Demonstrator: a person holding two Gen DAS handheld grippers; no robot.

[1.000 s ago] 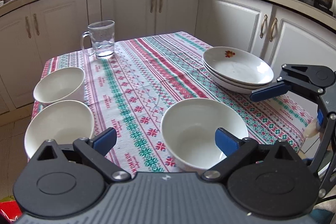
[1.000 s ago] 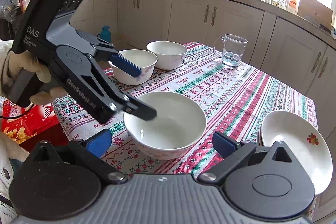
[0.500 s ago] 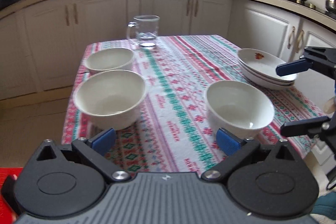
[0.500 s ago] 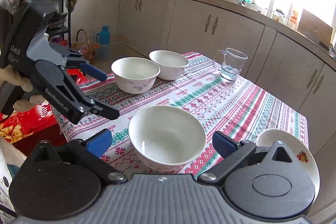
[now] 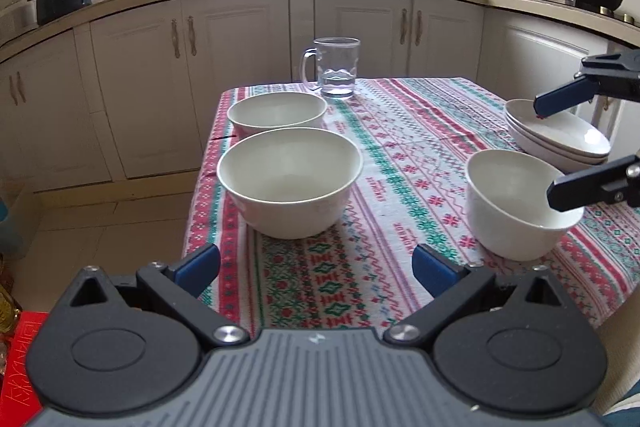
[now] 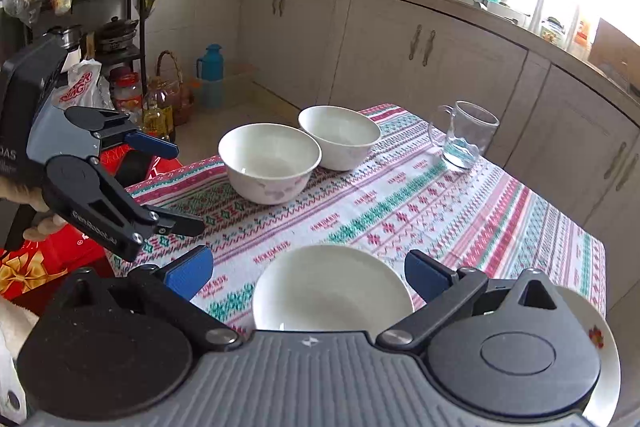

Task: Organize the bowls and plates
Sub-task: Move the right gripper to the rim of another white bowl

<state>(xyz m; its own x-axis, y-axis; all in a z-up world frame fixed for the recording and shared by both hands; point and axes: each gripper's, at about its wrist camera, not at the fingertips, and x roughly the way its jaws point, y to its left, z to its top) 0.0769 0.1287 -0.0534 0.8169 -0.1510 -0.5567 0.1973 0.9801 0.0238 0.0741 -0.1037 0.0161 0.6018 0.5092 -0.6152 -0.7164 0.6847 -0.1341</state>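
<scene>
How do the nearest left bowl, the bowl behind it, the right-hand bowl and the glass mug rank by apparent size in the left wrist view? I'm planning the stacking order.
1. Nearest left bowl, though closeness may flatter it.
2. Right-hand bowl and the bowl behind: too alike to rank; the rear one is partly hidden.
3. Glass mug, smallest.

left wrist: table's near-left edge, facing windows | right wrist: near-right (angled left) | shared: tablecloth [image 5: 400, 155]

Glossy white glazed bowls [image 5: 289, 183], clear glass mug [image 5: 335, 67], woven patterned tablecloth [image 5: 404, 163]
</scene>
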